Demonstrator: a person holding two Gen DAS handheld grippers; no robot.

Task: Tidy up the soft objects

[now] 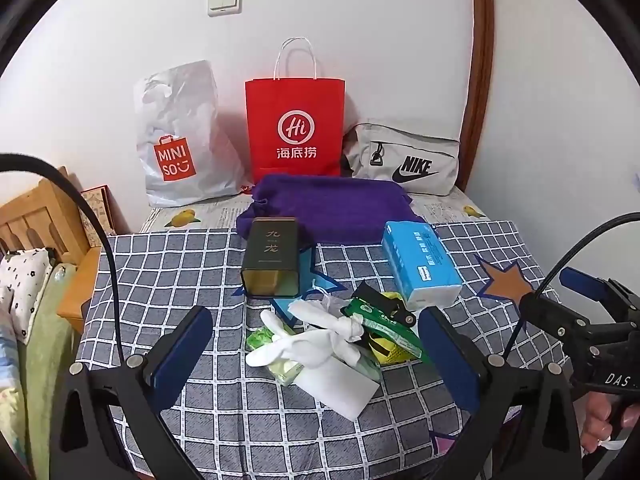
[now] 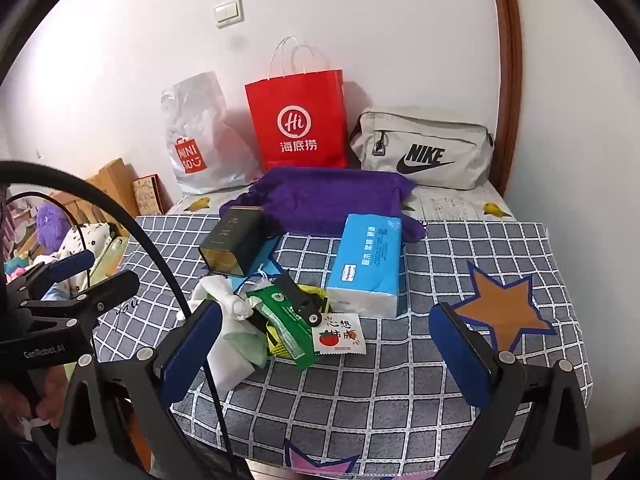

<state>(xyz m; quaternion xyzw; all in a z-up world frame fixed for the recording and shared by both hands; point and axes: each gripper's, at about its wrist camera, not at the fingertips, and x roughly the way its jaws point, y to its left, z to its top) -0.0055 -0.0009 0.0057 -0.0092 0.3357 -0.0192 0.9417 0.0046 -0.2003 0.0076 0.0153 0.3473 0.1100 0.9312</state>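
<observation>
Hovering left gripper (image 1: 316,352) and right gripper (image 2: 326,342) both spread wide, three bags, one tissue pack (image 1: 420,264)

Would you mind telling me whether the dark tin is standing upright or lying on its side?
On its side: the dark tin lies along the checked cloth, its end facing the camera.

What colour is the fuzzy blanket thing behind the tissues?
Purple, clearest in the right wrist view.
</observation>
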